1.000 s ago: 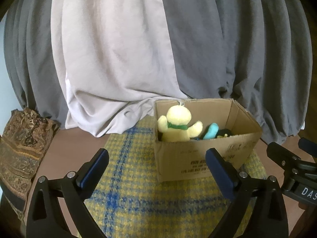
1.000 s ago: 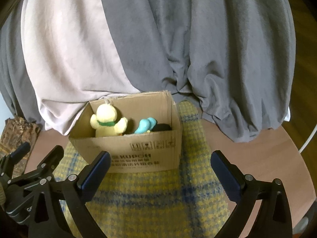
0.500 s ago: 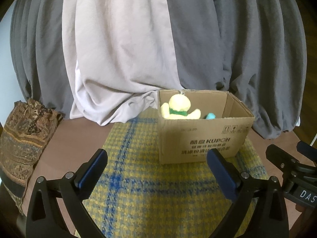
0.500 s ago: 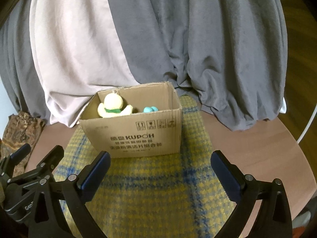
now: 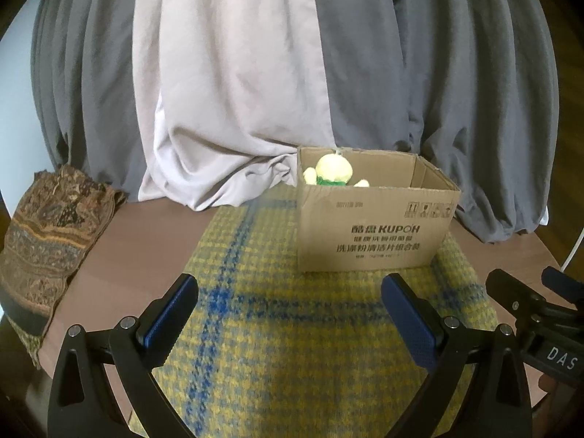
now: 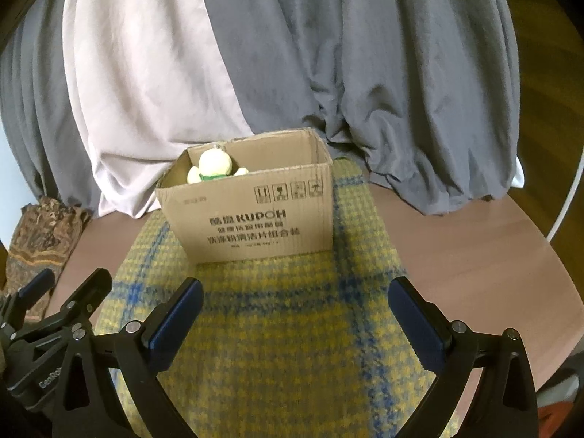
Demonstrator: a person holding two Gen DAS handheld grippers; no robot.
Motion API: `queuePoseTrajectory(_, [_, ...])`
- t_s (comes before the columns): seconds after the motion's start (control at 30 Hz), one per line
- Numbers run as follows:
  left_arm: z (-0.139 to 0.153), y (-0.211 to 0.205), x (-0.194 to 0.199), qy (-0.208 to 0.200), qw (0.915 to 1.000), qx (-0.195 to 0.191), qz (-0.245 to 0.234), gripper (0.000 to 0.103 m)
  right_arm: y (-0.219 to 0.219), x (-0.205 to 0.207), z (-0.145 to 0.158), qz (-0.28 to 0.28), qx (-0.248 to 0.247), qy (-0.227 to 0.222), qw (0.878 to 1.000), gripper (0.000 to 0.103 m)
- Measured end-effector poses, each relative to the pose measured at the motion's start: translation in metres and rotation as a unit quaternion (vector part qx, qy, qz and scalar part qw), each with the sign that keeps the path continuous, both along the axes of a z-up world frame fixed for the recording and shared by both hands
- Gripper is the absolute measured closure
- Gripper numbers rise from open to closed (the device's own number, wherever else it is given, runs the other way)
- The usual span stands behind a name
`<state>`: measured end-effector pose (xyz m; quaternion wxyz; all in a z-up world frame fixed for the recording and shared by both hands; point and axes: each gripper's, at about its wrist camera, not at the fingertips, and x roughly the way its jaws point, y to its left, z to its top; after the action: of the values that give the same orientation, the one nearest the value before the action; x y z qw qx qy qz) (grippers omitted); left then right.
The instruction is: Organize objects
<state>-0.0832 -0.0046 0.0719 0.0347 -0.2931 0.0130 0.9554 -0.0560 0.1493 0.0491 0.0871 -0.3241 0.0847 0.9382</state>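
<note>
1. Cardboard box (image 5: 372,226) sits on a yellow-and-blue plaid cloth (image 5: 292,346) spread over a brown round table (image 6: 474,241), toward the far edge of the cloth. It's open on top, with "KUPOH" printed on the front.
2. Inside, a pale yellow plush toy (image 5: 334,171) with a green collar pokes up over the rim at the box's back-left corner. Can't tell what else is in there from this angle.
3. Right behind the box hang grey curtains (image 6: 383,73) with a light pinkish-white curtain (image 5: 226,91) bunched up between them; the folds pool on the table and touch the back of the box.
4. A brown patterned cloth (image 5: 47,241) is draped over the left edge of the table, well apart from the box.
5. Left gripper (image 5: 290,319) has its blue-padded fingers (image 5: 171,314) spread wide, holding nothing. The box is ahead of it, shifted toward the right finger, not touching.
6. Right gripper (image 6: 295,323) is the same deal: fingers (image 6: 416,328) wide apart and empty, with the box ahead and a bit left of centre.
7. Both hover over the near part of the plaid cloth, side by side, each visible in the other's view.
</note>
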Motion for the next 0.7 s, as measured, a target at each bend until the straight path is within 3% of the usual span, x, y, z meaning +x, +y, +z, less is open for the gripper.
queuePoseTrajectory(0.37, [-0.018, 0.003, 0.026, -0.006, 0.9999, -0.013, -0.001, 0.001, 0.003, 0.023, -0.029, -0.003, -0.011, -0.020, 1.000, 0.001])
queuePoseTrajectory(0.7, [-0.042, -0.002, 0.044, -0.038, 0.9990, -0.021, 0.005, 0.001, -0.001, 0.038, -0.052, -0.011, -0.001, -0.058, 0.998, 0.001])
